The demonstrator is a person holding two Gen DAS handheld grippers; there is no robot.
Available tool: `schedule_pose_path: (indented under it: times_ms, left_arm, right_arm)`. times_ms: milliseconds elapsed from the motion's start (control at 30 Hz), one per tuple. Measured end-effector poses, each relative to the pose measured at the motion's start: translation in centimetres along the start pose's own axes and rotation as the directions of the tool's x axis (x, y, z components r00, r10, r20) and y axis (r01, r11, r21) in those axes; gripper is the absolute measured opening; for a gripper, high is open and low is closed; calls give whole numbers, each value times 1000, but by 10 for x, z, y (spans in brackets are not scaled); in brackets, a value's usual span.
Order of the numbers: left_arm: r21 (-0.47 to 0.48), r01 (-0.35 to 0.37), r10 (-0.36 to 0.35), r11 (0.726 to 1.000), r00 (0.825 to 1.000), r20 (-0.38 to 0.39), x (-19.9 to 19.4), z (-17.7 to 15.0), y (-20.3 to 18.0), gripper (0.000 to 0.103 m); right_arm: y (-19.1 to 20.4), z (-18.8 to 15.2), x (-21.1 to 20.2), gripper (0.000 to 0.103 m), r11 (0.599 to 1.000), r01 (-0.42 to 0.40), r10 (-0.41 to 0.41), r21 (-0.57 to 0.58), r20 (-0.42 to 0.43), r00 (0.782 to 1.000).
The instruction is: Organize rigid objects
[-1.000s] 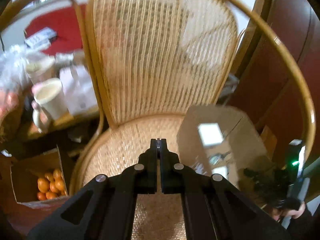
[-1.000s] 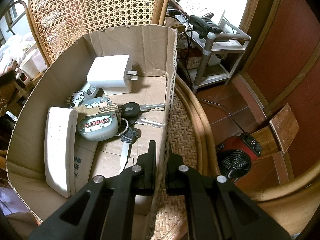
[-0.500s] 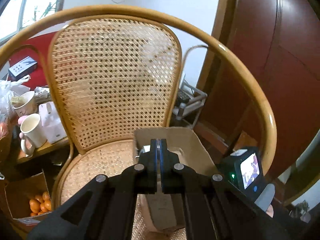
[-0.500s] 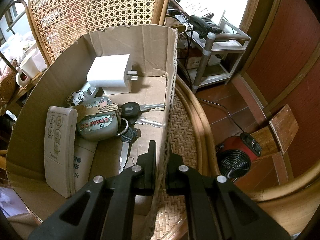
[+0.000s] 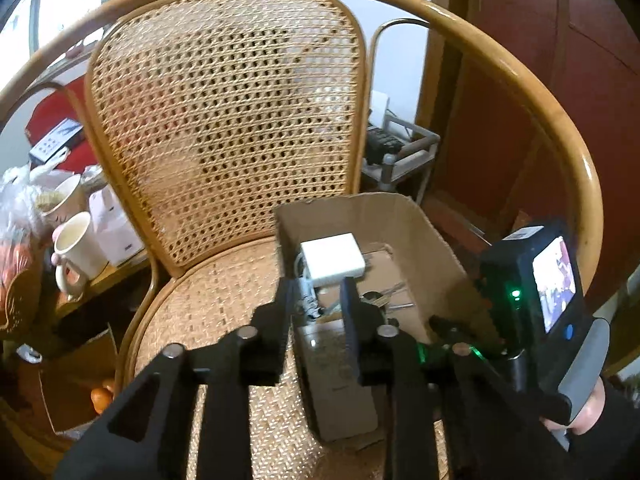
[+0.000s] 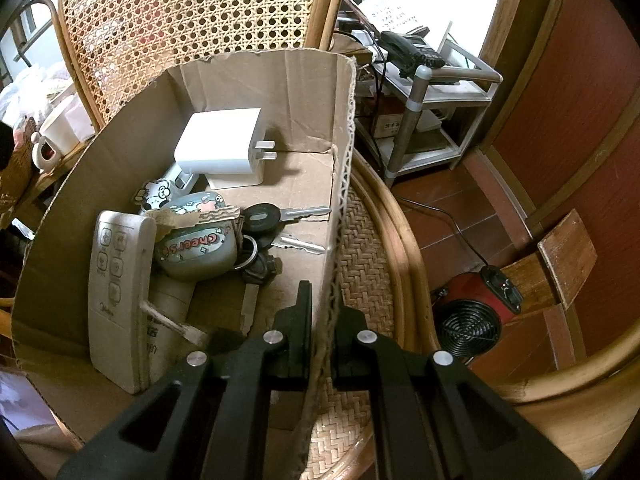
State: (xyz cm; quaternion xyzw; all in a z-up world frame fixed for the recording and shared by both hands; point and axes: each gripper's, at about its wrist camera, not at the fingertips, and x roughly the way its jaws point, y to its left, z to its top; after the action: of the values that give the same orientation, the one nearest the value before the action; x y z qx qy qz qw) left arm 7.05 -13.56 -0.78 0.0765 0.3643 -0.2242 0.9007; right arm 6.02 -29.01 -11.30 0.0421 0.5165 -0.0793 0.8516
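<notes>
A cardboard box (image 6: 280,92) stands on the seat of a wicker chair (image 5: 224,92). In it lie a white charger (image 6: 224,152), a white remote (image 6: 116,292) propped on its long side, a green case marked "Cheers" (image 6: 196,248) and a bunch of keys (image 6: 280,220). My right gripper (image 6: 325,306) is shut on the box's right wall, one finger inside and one outside. My left gripper (image 5: 317,296) hovers at the box's near left corner; its jaws are opening and grip nothing. The charger (image 5: 332,258) shows beyond them.
Mugs (image 5: 78,246) and packages crowd a low table left of the chair. An open carton with oranges (image 5: 100,398) sits on the floor below. At the right are a metal shelf with a telephone (image 6: 416,50), a red fan heater (image 6: 472,320) and wooden panelling.
The left gripper swung toward the box and went from shut to parted. The remote in the box turned so its buttons show. The right gripper kept still on the wall.
</notes>
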Motion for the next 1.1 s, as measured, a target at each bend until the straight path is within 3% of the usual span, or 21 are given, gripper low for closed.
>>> schedule_pose_path:
  times_ms: [67,200,333,400,533,633,867,1100]
  left_arm:
    - [-15,-27,27,1000,1000,7,-4,-2,7,39]
    - [-30,-109,111,994,993,52,-16,-5,20,80]
    - [-73,-145,151,987,984,92,-34,-9,33,89]
    - [-94,-163,172,982,980,100,-39,-11,40,95]
    - [-119,-215,229,969,967,116,-52,-15,51,98]
    - [-126,-241,258,962,956,143,-63,-19,58,100]
    - [-151,-221,250,964,946,208,-85,-26,68,103]
    - [-178,-230,268,957,934,235,-95,-34,71,103]
  right_arm:
    - [0,0,0,7,1000,0,0,-1,0,1000]
    - [2,1,-2,9,1000,-7,7,0,-1,1000]
    - [8,2,-14,16,1000,-5,5,-23,20,1000]
    - [11,1,-28,30,999,-26,28,-33,64,998]
    - [19,-2,-53,45,998,-19,28,-63,150,988]
    - [24,-4,-69,62,997,-17,32,-78,196,980]
    - [21,-9,-101,103,998,-22,38,-57,298,954]
    - [20,-20,-122,103,997,-37,56,-62,358,932]
